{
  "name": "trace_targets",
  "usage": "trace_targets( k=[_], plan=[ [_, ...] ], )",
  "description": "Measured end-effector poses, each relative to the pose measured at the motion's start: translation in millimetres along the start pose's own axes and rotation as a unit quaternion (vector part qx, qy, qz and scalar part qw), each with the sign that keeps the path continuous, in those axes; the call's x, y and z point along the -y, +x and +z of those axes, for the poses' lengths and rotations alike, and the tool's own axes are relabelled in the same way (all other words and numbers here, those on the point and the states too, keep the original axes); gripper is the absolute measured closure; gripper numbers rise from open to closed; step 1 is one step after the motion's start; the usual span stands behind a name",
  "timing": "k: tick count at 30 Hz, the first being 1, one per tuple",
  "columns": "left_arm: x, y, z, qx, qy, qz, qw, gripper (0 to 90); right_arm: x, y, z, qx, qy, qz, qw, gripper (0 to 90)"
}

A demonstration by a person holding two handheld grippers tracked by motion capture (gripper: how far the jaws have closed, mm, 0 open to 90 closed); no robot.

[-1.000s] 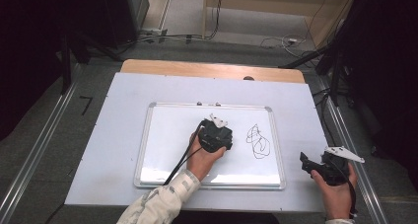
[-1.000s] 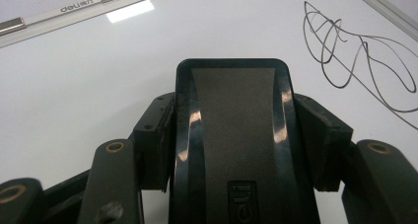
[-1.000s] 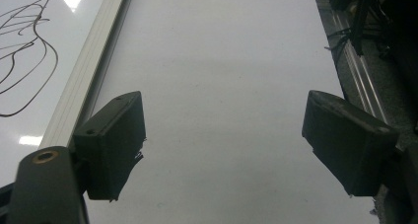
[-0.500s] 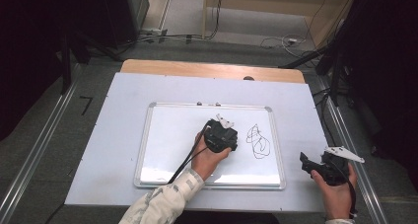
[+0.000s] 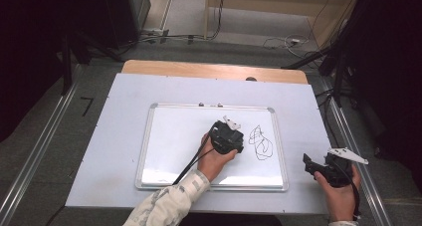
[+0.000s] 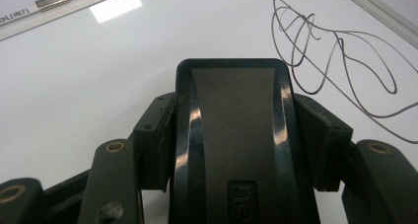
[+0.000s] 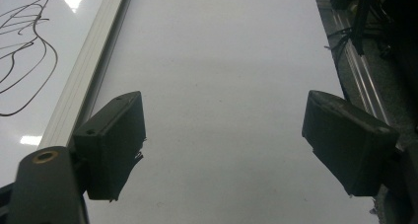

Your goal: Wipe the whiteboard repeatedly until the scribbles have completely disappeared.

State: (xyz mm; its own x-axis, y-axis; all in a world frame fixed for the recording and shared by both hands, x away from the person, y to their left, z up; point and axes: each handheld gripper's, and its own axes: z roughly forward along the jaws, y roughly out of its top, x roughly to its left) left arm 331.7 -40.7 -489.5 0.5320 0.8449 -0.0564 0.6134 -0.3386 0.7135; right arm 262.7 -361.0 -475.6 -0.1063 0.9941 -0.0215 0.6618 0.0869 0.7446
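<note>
- A whiteboard (image 5: 174, 136) with a silver frame lies flat on the pale sheet that covers the table (image 5: 114, 101), with its long sides running left to right.
- A black scribble (image 5: 261, 143) of looping lines marks the right part of the whiteboard; in the left gripper view it sits to the upper right (image 6: 320, 56), and in the right gripper view part of it shows at the far left (image 7: 24, 51).
- The left gripper (image 5: 230, 136) hangs over the middle of the whiteboard, just left of the scribble, with the person's left hand (image 5: 215, 159) behind it and a patterned sleeve (image 5: 169, 203) reaching in from the near edge.
- In the left gripper view, its two jaws press on either side of a black eraser (image 6: 236, 135) with a grey felt-like centre, so this gripper is clamped on the eraser.
- The eraser's far end points towards the scribble but stands apart from the lines; whether it touches the board cannot be told.
- The right gripper (image 5: 318, 167) sits off the whiteboard, over the pale sheet near the table's right near corner, held by the right hand (image 5: 341, 196).
- In the right gripper view its jaws stand wide apart with nothing between them, over bare sheet just right of the whiteboard frame (image 7: 93, 66).
- Two small dark clips (image 5: 210, 105) sit on the far edge of the whiteboard frame.
</note>
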Motion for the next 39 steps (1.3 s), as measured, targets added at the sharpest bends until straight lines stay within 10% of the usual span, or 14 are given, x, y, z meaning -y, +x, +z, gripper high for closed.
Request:
trace_targets(
  k=[39],
  plan=[
    [-13.1,-21.3,16.4,-0.018,-0.006,0.038,0.9991,40.5,-0.3,-0.8,-0.3,0.0,-0.003,-0.002,1.0,15.5]
  ],
)
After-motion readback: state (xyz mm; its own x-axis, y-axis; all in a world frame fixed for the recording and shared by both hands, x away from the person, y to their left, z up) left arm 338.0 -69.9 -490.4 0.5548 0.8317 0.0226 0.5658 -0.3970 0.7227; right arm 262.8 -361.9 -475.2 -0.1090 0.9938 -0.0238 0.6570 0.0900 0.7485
